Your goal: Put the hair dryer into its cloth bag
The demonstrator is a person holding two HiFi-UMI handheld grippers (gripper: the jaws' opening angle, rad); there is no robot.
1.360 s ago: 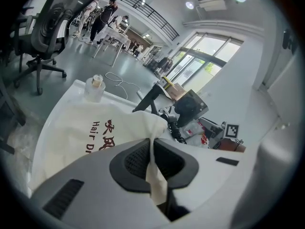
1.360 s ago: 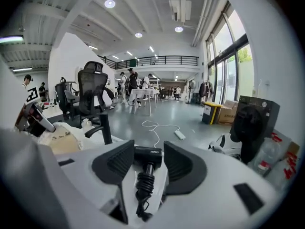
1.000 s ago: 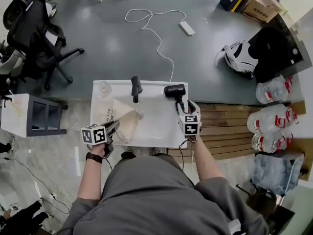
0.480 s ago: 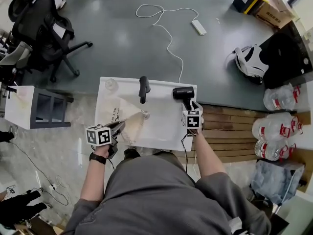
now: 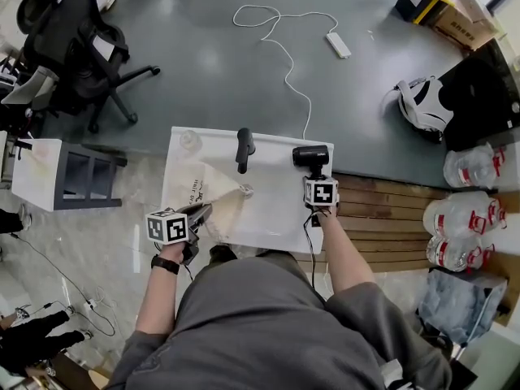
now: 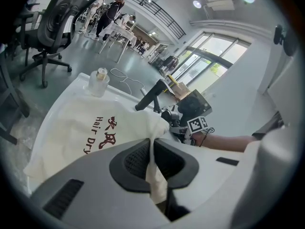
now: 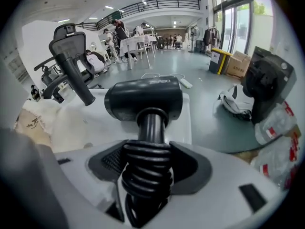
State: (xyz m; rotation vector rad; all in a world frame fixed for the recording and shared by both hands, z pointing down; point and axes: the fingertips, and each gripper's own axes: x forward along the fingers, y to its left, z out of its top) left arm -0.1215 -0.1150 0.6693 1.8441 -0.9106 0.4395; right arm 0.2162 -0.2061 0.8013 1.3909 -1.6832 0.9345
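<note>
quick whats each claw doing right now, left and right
Left claw: closed, pinching the edge of the cloth bag.
Right claw: opening, not gripping; the handle of the hair dryer sits inside it.

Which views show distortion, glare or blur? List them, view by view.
Left gripper view: fisheye-curved edges, dark corners, windows washed out, cloth bag sharp. Right gripper view: same fisheye, hair dryer sharp. Head view: soft glare on the grey floor.

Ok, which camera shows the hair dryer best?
The right gripper view: the hair dryer fills the centre, its cord-wrapped handle between the right gripper's opening jaws. The head view shows it small and black near the table's right edge; the left gripper view, at most a dark bit far off.
</note>
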